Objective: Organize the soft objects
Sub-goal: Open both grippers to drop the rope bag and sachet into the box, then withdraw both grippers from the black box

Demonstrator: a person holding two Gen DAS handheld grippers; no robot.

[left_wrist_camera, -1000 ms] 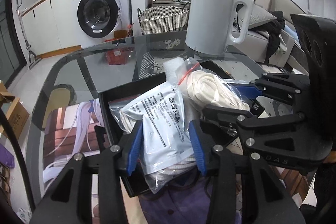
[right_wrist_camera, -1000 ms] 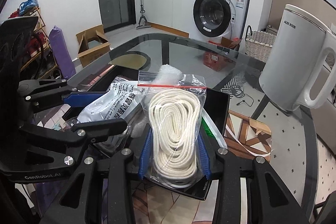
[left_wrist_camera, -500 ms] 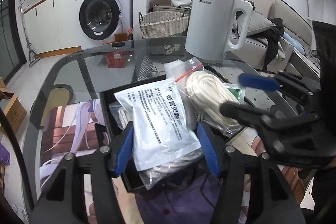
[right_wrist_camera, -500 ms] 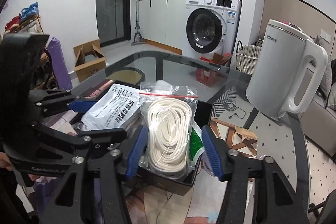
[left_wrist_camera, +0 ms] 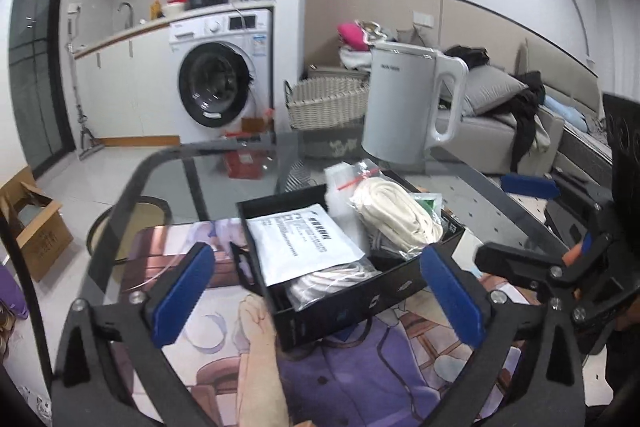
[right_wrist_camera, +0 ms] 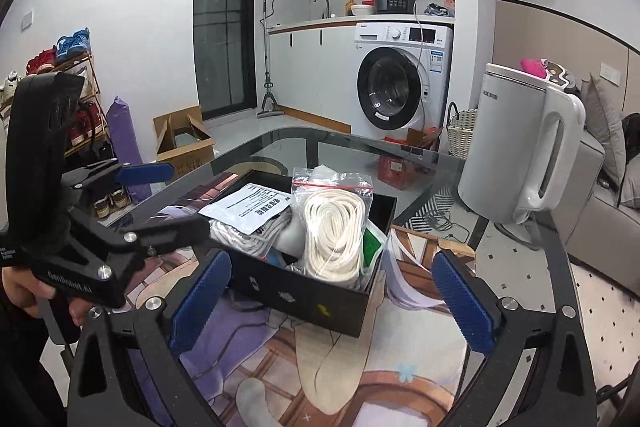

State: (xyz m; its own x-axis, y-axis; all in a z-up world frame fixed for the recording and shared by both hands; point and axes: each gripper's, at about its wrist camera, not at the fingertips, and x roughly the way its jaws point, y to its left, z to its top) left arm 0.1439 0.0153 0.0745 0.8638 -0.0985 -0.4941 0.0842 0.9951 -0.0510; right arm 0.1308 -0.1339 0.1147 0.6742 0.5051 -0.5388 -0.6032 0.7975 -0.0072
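Both jaws are opening wide, nothing between them: the left gripper [left_wrist_camera: 316, 291] and right gripper [right_wrist_camera: 332, 295] hover before the black box [right_wrist_camera: 304, 295]. White packet [left_wrist_camera: 304, 239] and bagged rope [right_wrist_camera: 334, 227] lie inside.

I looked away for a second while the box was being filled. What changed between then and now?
Both grippers let go: the left gripper released the white printed pouch, the right gripper the bagged white rope. Their jaws are opening, empty, and both pulled back. Pouch and rope stay in the black box; the kettle is unmoved.
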